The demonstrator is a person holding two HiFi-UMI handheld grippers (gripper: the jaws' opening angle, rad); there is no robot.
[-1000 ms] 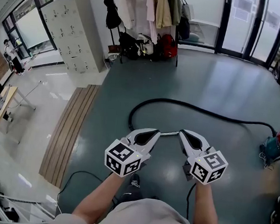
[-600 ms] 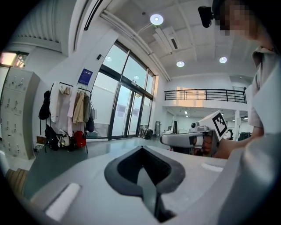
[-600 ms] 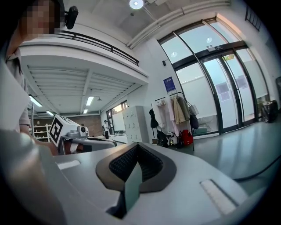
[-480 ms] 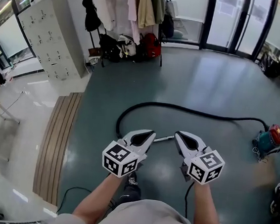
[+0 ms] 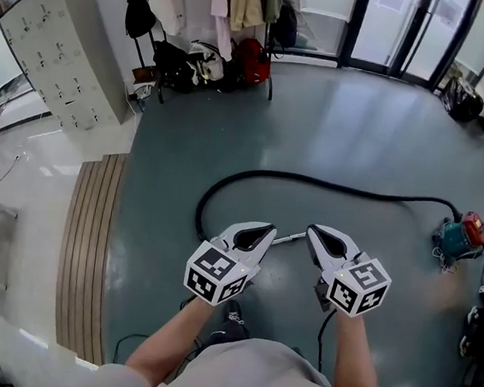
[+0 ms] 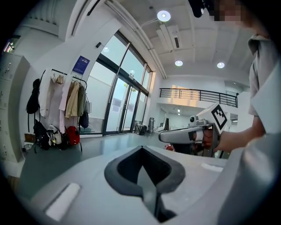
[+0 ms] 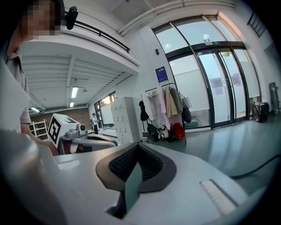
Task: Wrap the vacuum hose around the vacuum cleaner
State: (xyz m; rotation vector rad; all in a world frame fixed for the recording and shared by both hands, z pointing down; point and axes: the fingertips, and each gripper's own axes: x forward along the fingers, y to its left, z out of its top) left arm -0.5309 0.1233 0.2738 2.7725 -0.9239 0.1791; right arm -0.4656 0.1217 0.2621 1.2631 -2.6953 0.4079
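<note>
On the grey floor [image 5: 362, 115] in the middle of the head view, the vacuum hose [image 5: 312, 180] is lying fully stretched out. It is curling in a loop at centre left, arcing across the middle and running to the vacuum cleaner [image 5: 459, 237] at the right edge of the frame. Its metal end [image 5: 285, 237] is lying on the floor, showing in the gap between the two grippers at lower centre. No turn of hose is sitting around the cleaner body, so the wrapping is looking not yet begun, everything remaining to do.

The left gripper [image 5: 257, 231] is hanging at lower centre left, jaws pressed together and gripping nothing; its own view is showing the pads meeting, with only the room beyond. The right gripper [image 5: 322, 237] is hanging just beside it at lower centre right, jaws likewise closed tight and empty. A stretch of black hose is showing at the lower right of its view, apart from the jaws. Neither gripper is touching hose or cleaner.

Judging from this, what is remaining is picking up the hose, carrying it to the cleaner at frame right and coiling it round the body. The cleaner is sitting well apart from both grippers
</note>
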